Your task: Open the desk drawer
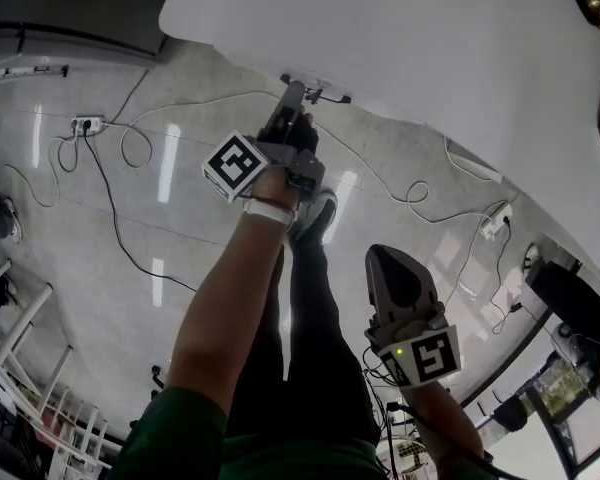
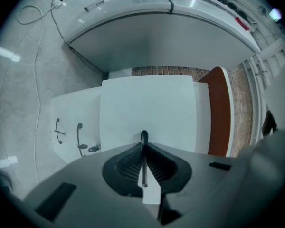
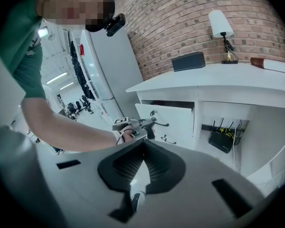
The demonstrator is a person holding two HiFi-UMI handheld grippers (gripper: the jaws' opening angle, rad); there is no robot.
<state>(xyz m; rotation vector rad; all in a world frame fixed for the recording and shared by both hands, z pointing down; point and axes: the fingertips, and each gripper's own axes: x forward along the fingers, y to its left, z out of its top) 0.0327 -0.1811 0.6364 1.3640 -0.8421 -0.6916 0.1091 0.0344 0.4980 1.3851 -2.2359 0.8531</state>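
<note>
Desk drawer [image 3: 176,118], the top one in the white desk [image 3: 218,82], stands partly out of its opening, with a dark gap showing behind its white front. The left gripper [image 3: 149,127] is clenched on the drawer's thin dark handle [image 2: 144,137]. In the left gripper view the bar runs straight between the two ribbed pads, which press on it from both sides. From the head view the left arm reaches forward and down to the desk's edge, where the left gripper meets the handle under the white top.

The right gripper [image 1: 385,260] hangs near the person's leg, well apart from the desk, its jaws pressed together on nothing.

On the desktop, against the brick wall [image 3: 190,13], stand a black box [image 3: 188,61], a small lamp [image 3: 220,25] and a book [image 3: 269,64]. A black router [image 3: 222,140] sits in the open bay beside the drawer. Loose cables [image 1: 130,148] trail over the pale floor.
</note>
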